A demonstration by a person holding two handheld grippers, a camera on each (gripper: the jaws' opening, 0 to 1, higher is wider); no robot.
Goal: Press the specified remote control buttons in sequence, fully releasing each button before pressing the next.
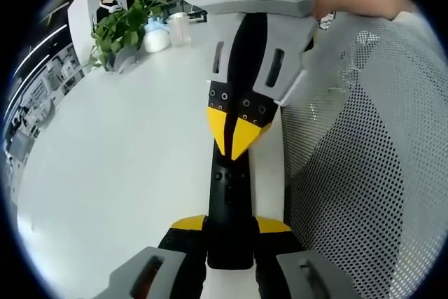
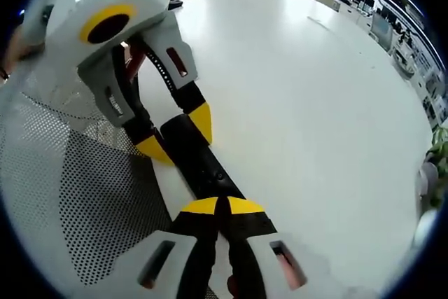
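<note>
In the left gripper view, we see the black remote point(image 1: 228, 201) running lengthwise up the frame's middle over the white worktop point(image 1: 119, 173); the left gripper point(image 1: 229, 232) pinches its near end; the right gripper point(image 1: 236, 131), tips pressed together, bears on its far end, nearer the buttons.

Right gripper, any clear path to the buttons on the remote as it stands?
Probably yes. The right gripper already has its shut yellow tips down on the face of the black remote, with nothing between them. The left gripper clamps only the remote's far end, leaving the top face open.
</note>
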